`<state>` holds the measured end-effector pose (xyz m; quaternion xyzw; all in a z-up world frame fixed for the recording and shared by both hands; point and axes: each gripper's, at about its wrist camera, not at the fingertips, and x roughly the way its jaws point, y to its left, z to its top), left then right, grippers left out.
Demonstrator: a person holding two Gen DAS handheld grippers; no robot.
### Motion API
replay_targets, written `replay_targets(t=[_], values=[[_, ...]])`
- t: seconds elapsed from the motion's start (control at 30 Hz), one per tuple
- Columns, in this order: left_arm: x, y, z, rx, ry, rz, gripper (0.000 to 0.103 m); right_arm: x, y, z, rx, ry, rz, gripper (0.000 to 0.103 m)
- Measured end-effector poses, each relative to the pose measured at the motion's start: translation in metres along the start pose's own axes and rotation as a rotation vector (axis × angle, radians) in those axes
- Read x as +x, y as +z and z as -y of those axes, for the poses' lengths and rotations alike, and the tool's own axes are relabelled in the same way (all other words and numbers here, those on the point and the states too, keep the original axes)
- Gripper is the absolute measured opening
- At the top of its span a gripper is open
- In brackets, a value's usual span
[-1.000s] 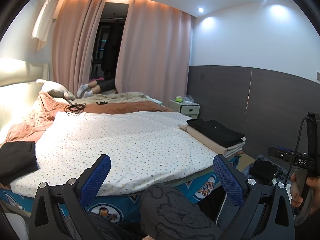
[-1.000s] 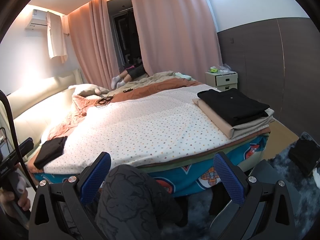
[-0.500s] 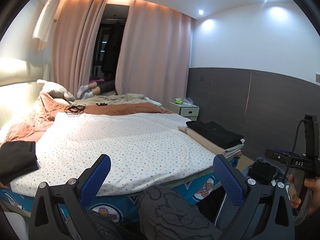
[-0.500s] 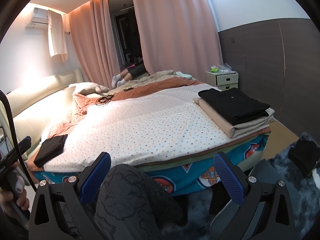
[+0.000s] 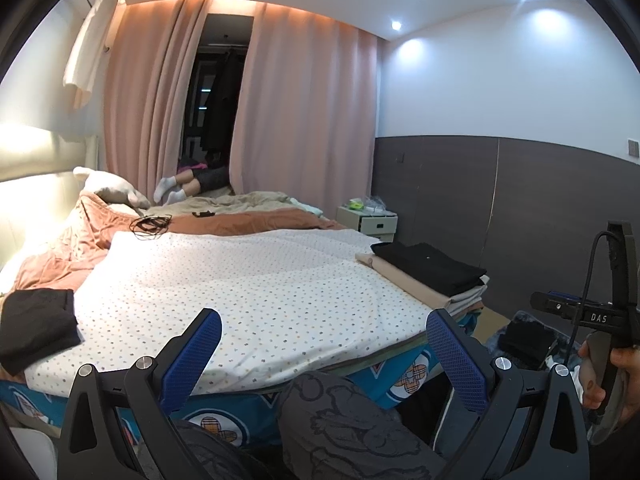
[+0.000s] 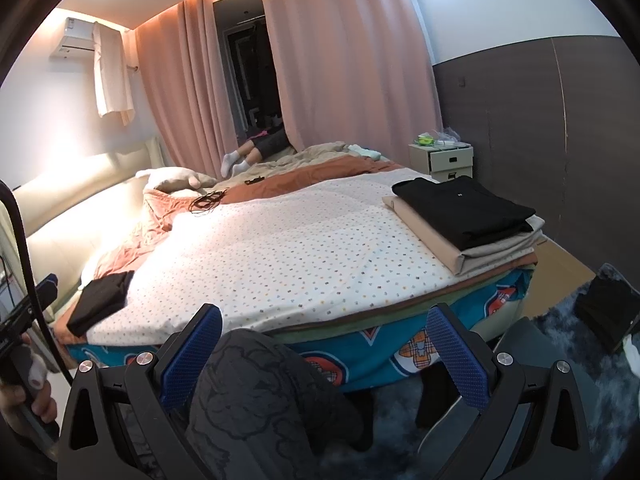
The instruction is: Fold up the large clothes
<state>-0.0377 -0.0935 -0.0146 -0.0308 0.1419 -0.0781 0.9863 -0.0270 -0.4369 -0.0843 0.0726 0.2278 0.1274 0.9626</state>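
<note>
A: Grippers first. The left gripper (image 5: 323, 346) is hanging spread wide, nothing between the blue pads (image 5: 192, 354). The right gripper (image 6: 323, 346) is doing the same, released, holding nothing.

B: Both are sitting off the foot of the bed (image 6: 280, 264), not touching it?

A: Yes, short of the bed's near edge. A knee in grey patterned trousers (image 6: 256, 392) is showing between the right gripper's fingers, just in front of the bed. From the left wrist the same knee (image 5: 340, 412) is sitting low, centre.

B: Clothes?

A: The folded stack (image 6: 468, 216) is lying on the bed's right edge, black garment (image 6: 460, 204) on top, beige pieces under it. Also seen from the left wrist (image 5: 432, 272). A small black folded piece (image 6: 100, 300) is resting at the bed's left near corner, well apart from the stack.

B: Between them?

A: Only the dotted sheet (image 5: 248, 280).

B: Further back?

A: An orange blanket (image 5: 256, 220) is bunching across the far part of the bed, a black cable coil (image 5: 150, 224) lying on it. A nightstand (image 6: 444, 158) is standing beyond the bed's right far corner. Pink curtains (image 6: 344, 72) are hanging behind the bed, and a person's legs in white socks (image 6: 236, 162) are sticking out at the curtain gap.

B: Hands?

A: A hand (image 5: 612, 376) is gripping the other handle, right of the bed, in the left view.
</note>
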Motion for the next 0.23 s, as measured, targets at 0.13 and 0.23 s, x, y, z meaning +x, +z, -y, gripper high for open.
replay_targets(t=[0.13, 0.23], values=[[-0.0015, 0.0002, -0.0031, -0.014, 0.002, -0.001, 0.103, -0.0003, -0.0001, 0.0001, -0.001, 0.000, -0.001, 0.103], [-0.0017, 0.0002, -0.0055, -0.024, 0.007, -0.008, 0.103, -0.0011, -0.0003, 0.0008, -0.002, 0.001, -0.002, 0.103]])
